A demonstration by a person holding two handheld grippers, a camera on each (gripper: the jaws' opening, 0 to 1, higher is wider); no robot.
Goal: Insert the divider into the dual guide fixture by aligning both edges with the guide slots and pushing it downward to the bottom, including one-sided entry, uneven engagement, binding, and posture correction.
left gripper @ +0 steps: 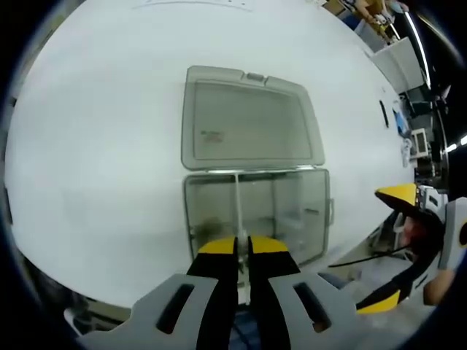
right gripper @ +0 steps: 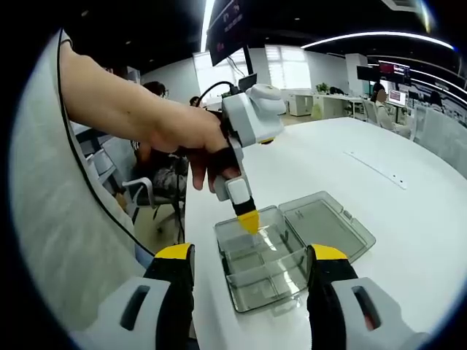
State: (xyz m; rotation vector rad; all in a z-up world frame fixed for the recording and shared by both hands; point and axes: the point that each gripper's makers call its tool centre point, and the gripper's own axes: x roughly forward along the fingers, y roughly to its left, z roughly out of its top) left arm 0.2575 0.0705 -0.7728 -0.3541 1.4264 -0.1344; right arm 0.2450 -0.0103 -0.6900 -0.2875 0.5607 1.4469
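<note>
Left claw (left gripper: 243,246) clamps thin clear plastic divider (left gripper: 237,208) upright over clear plastic compartment box (left gripper: 255,215); right claw (right gripper: 250,266) gapes wide, empty, near box. Risk: one edge misses slot, divider cocks, binds.

You are working in an open-plan office. Evidence in the right gripper view: a long white table (right gripper: 408,211), ceiling light strips (right gripper: 379,38), a hanging screen (right gripper: 228,25), rows of desks with monitors (right gripper: 398,96), seated people (right gripper: 381,98), and an office chair (right gripper: 146,193) beside you.
</note>
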